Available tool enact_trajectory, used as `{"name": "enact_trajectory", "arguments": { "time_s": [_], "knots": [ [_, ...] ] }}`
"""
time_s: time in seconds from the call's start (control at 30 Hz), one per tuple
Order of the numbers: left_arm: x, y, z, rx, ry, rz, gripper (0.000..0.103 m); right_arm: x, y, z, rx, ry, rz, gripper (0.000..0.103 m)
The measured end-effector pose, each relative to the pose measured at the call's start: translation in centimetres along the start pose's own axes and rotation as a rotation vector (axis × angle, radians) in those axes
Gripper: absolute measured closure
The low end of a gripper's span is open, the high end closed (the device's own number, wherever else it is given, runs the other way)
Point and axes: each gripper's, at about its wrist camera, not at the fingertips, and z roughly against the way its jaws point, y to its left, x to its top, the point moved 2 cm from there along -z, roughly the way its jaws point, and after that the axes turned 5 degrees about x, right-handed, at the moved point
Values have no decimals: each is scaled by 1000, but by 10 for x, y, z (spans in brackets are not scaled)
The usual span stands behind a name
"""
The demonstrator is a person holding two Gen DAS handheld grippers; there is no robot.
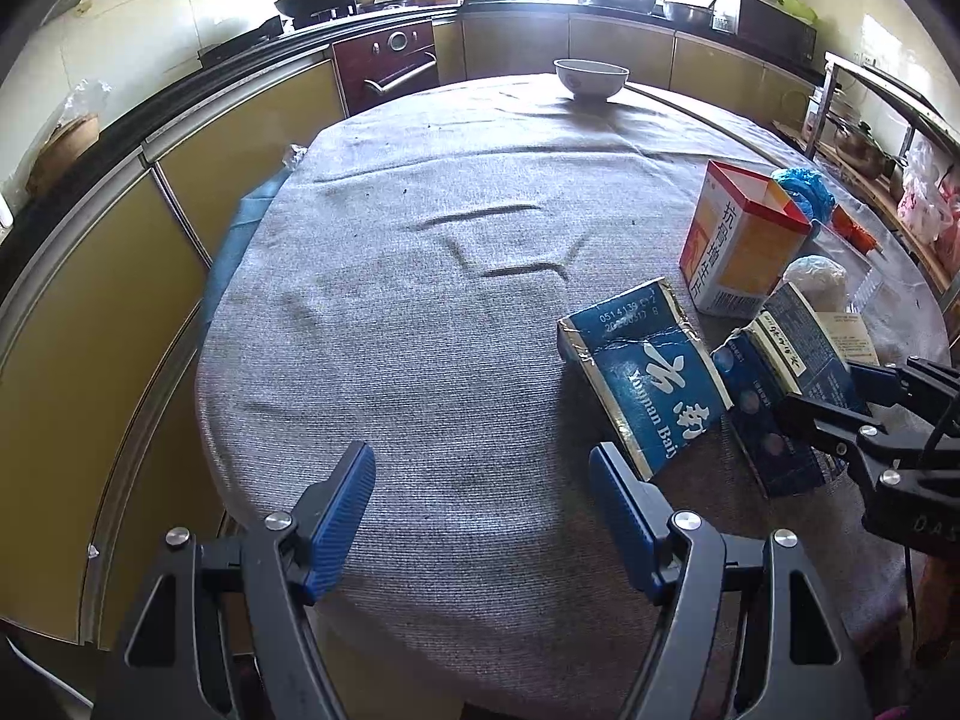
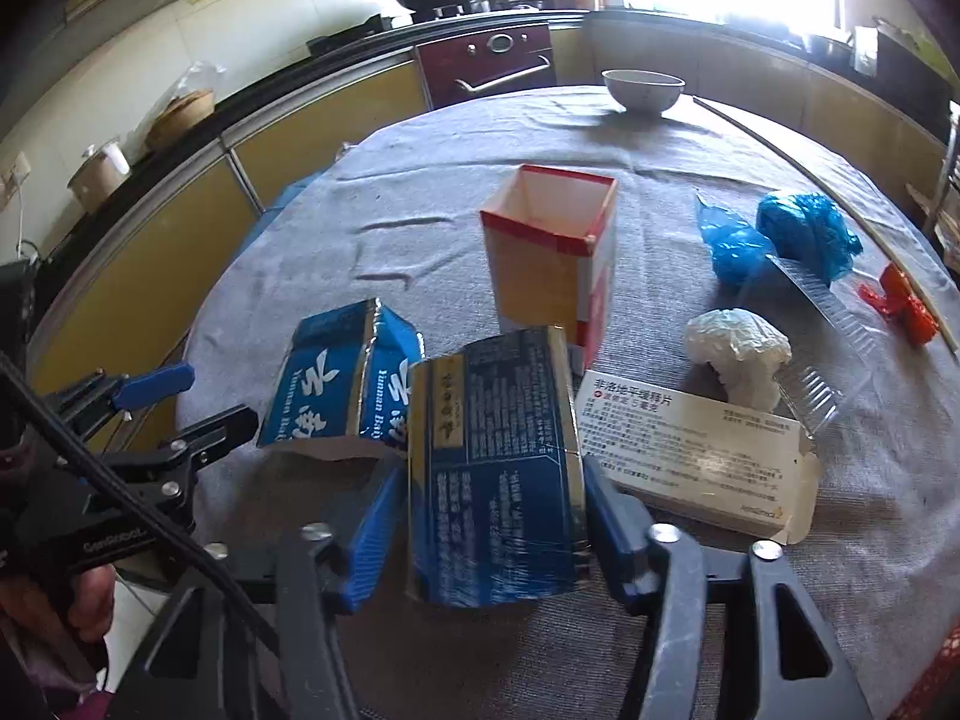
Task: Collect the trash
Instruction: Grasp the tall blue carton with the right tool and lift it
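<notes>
Dark blue box [image 2: 495, 474] between right jaws, crushed carton [image 2: 342, 378] just beside.

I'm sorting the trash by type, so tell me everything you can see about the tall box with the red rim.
The tall box looks like thin printed cardboard: orange and white sides, a red band around the rim, a barcode low on one face. It stands upright on the grey tablecloth, top open, pale inside, contents not visible. It sits behind the dark blue carton, which partly hides its base. Neither gripper touches it.
</notes>
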Motion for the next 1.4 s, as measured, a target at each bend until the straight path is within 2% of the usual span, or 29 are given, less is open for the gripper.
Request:
{"name": "enact_trajectory", "arguments": {
  "time_s": [0.63, 1.4],
  "knots": [
    [1, -14, -2, 10, 12, -32, 29, -5, -22, 15, 18, -34, -69, 46],
    [6, -34, 3, 25, 7, -85, 29, -16, -56, 37, -2, -86, -160, 46]
  ]
}}
